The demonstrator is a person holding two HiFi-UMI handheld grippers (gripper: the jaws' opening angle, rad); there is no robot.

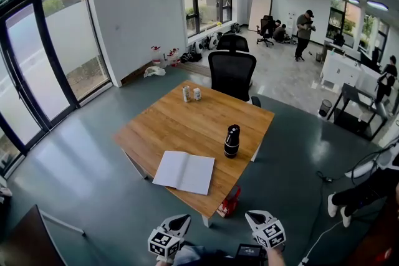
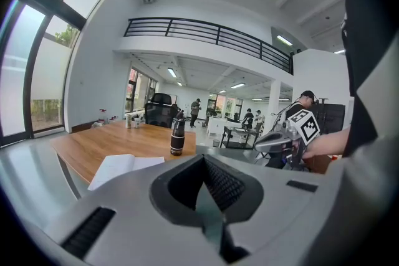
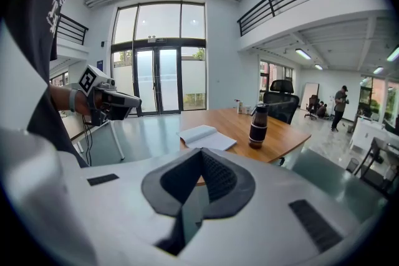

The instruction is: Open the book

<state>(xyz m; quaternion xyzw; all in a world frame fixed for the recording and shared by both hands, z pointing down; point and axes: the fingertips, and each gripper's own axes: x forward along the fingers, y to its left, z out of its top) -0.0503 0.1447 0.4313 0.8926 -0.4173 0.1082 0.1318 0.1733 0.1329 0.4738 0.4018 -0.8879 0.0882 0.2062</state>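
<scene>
Head view: flat white book [image 1: 184, 172]

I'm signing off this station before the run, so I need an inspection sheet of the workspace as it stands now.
Surface: wooden table, mostly bare.
Job's things: book lies open near the table's front edge.
Clutter: black bottle upright, right of the book; two small containers at the far edge; red object on the floor by the near table leg.
Grippers: left hand-held gripper and right hand-held gripper, jaws together, nothing between them, short of the table.
Cables: cable on the floor at right.
Surroundings: office chair behind the table; people far off.
</scene>
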